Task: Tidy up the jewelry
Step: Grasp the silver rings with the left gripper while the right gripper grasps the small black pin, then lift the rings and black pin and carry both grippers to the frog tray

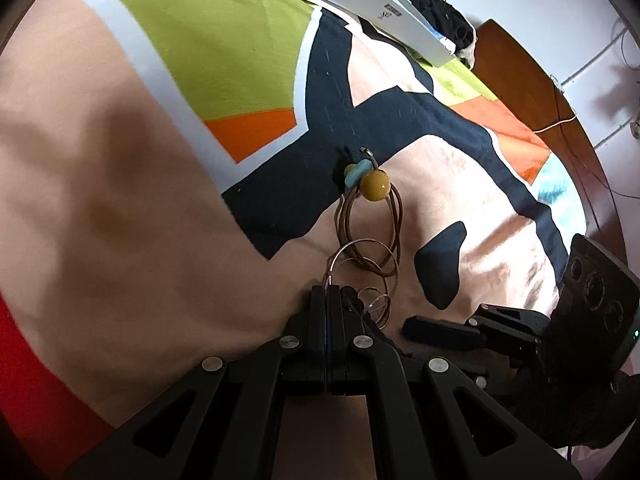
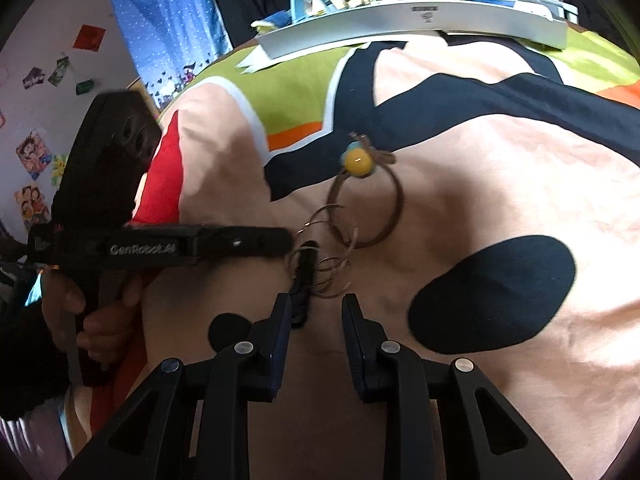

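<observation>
My left gripper (image 1: pixel 328 294) is clamped on a thin wire ring (image 1: pixel 362 256); my right gripper (image 2: pixel 316 306) stands narrowly parted, empty, a black cord (image 2: pixel 304 280) beside its left finger. Beyond, the brown cord necklace (image 2: pixel 380 216) with its yellow bead (image 2: pixel 357 162) lies on the patterned bedspread (image 2: pixel 500 184).

A glossy yellow bead (image 1: pixel 375 187) on brown cord (image 1: pixel 390 236), thin metal rings (image 2: pixel 326 268), matt cloth bedspread (image 1: pixel 120 168)

Left tool (image 1: pixel 328 292) shut on thin wire ring (image 1: pixel 360 256), brown cord necklace (image 1: pixel 376 220) on patterned bedspread (image 1: pixel 120 140)
</observation>
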The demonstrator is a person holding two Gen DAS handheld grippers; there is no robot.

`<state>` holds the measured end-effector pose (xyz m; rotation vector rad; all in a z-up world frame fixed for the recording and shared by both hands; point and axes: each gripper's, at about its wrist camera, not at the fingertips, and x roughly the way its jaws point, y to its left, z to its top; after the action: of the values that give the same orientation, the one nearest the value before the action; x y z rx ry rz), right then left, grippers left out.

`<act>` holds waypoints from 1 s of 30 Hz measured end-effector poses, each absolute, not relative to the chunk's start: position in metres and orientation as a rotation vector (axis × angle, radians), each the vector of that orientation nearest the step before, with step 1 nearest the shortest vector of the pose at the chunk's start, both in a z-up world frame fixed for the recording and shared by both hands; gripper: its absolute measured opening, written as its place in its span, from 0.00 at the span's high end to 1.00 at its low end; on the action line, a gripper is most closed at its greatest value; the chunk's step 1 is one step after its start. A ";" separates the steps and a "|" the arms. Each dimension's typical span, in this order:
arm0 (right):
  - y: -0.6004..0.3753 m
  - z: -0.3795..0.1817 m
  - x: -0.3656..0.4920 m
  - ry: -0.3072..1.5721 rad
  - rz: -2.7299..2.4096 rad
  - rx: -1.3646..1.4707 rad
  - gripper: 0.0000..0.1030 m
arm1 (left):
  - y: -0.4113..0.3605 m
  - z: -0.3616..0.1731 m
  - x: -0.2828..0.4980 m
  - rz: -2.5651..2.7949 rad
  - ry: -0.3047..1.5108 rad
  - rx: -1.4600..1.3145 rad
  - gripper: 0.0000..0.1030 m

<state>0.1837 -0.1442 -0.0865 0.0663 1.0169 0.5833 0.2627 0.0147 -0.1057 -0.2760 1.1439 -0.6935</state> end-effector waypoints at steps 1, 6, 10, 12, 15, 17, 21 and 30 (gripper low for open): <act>-0.143 -0.087 0.184 1.019 0.587 0.063 0.76 | 0.014 -0.107 0.264 -0.695 1.149 -0.274 1.00; -0.144 -0.084 0.182 1.019 0.595 0.069 0.76 | 0.011 -0.107 0.263 -0.684 1.145 -0.237 1.00; -0.131 -0.088 0.183 1.034 0.591 0.048 0.76 | 0.003 -0.104 0.256 -0.651 1.125 -0.172 1.00; -0.124 -0.090 0.184 1.036 0.582 0.025 0.76 | 0.000 -0.104 0.253 -0.637 1.117 -0.152 1.00; -0.122 -0.091 0.187 1.032 0.563 0.024 0.76 | -0.002 -0.104 0.248 -0.623 1.103 -0.126 1.00; -0.122 -0.094 0.189 1.031 0.549 0.030 0.82 | -0.003 -0.103 0.246 -0.615 1.098 -0.119 1.00; -0.130 -0.092 0.186 1.012 0.545 0.060 0.85 | -0.002 -0.102 0.243 -0.594 1.094 -0.121 1.00; -0.159 -0.080 0.167 1.014 0.533 0.077 0.85 | -0.004 -0.094 0.236 -0.567 1.070 -0.090 1.00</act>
<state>0.1673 -0.1588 -0.0795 0.0769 1.0135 0.5327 0.2364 -0.0044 -0.0937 -0.0898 1.0703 -0.5670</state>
